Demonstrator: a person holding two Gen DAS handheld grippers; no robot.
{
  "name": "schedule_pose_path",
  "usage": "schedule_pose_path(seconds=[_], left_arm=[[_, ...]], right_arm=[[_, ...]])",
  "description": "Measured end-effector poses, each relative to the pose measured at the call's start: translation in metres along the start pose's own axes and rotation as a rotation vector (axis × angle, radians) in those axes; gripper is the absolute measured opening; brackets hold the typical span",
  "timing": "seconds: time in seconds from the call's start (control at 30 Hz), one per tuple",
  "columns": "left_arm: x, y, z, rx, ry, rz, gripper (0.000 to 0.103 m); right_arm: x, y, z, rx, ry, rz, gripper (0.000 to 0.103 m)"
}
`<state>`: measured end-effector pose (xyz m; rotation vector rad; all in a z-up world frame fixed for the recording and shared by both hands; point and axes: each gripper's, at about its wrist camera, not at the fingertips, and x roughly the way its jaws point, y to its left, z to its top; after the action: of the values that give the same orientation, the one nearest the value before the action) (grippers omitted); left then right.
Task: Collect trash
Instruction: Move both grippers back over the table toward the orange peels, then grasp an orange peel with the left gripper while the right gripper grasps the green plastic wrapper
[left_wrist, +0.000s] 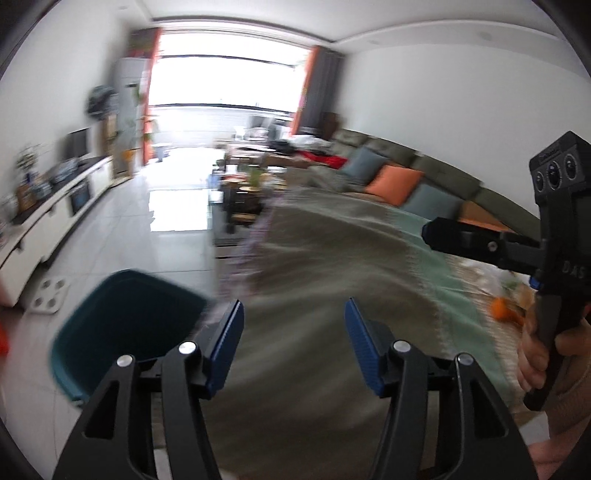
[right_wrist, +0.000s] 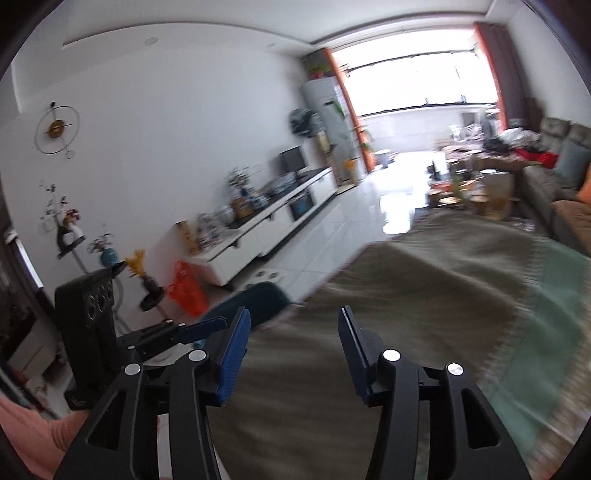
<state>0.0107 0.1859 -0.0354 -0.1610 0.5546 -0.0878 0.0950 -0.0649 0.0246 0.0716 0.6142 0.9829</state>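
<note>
My left gripper (left_wrist: 293, 308) stands open over the grey-green tablecloth (left_wrist: 332, 266), with nothing between its blue pads. Just left of it, on the floor below the table edge, is a teal trash bin (left_wrist: 125, 325) with a dark inside. Orange peel (left_wrist: 503, 310) and crumpled clear plastic (left_wrist: 513, 282) lie on the cloth at the far right. Above them a hand (left_wrist: 535, 354) holds my right gripper (left_wrist: 428, 230), seen side-on. In the right wrist view my right gripper (right_wrist: 294, 312) is open and holds nothing over the cloth (right_wrist: 406, 295), with the bin (right_wrist: 258, 297) and the left gripper (right_wrist: 218, 325) to its left.
A white low cabinet (right_wrist: 266, 229) with ornaments runs along the left wall. An orange plastic bag (right_wrist: 186, 286) and a small plant stand (right_wrist: 151, 295) sit near the bin. A sofa with cushions (left_wrist: 395, 181) lines the right wall, and a cluttered coffee table (left_wrist: 247, 192) stands beyond the cloth.
</note>
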Motion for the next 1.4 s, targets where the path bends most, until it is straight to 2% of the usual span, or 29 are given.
schedule_pose_path(seconds=[0.33, 0.47, 0.67, 0.83, 0.93, 1.03, 1.27, 1.4], left_arm=[[0.046, -0.118, -0.003, 0.187, 0.067, -0.24, 0.058], [0.064, -0.157, -0.008, 0.25, 0.113, -0.31, 0.058], [0.095, -0.205, -0.01, 0.324, 0.187, -0.373, 0.058], [0.114, -0.228, -0.011, 0.359, 0.245, -0.413, 0.057], [0.128, -0.236, -0.01, 0.362, 0.286, -0.422, 0.052], [0.139, -0.241, -0.009, 0.355, 0.326, -0.433, 0.046], [0.158, -0.251, -0.01, 0.349, 0.395, -0.455, 0.038], [0.163, -0.254, -0.009, 0.337, 0.408, -0.465, 0.022]], right_arm=[[-0.105, -0.058, -0.04, 0.112, -0.089, -0.263, 0.051], [-0.141, -0.076, -0.059, 0.174, -0.121, -0.356, 0.052], [-0.186, -0.107, -0.09, 0.267, -0.139, -0.472, 0.052], [-0.205, -0.119, -0.115, 0.331, -0.124, -0.498, 0.052], [-0.21, -0.124, -0.127, 0.354, -0.107, -0.498, 0.053], [-0.214, -0.127, -0.136, 0.379, -0.106, -0.487, 0.056], [-0.221, -0.132, -0.155, 0.455, -0.104, -0.432, 0.057], [-0.22, -0.133, -0.161, 0.483, -0.101, -0.397, 0.057]])
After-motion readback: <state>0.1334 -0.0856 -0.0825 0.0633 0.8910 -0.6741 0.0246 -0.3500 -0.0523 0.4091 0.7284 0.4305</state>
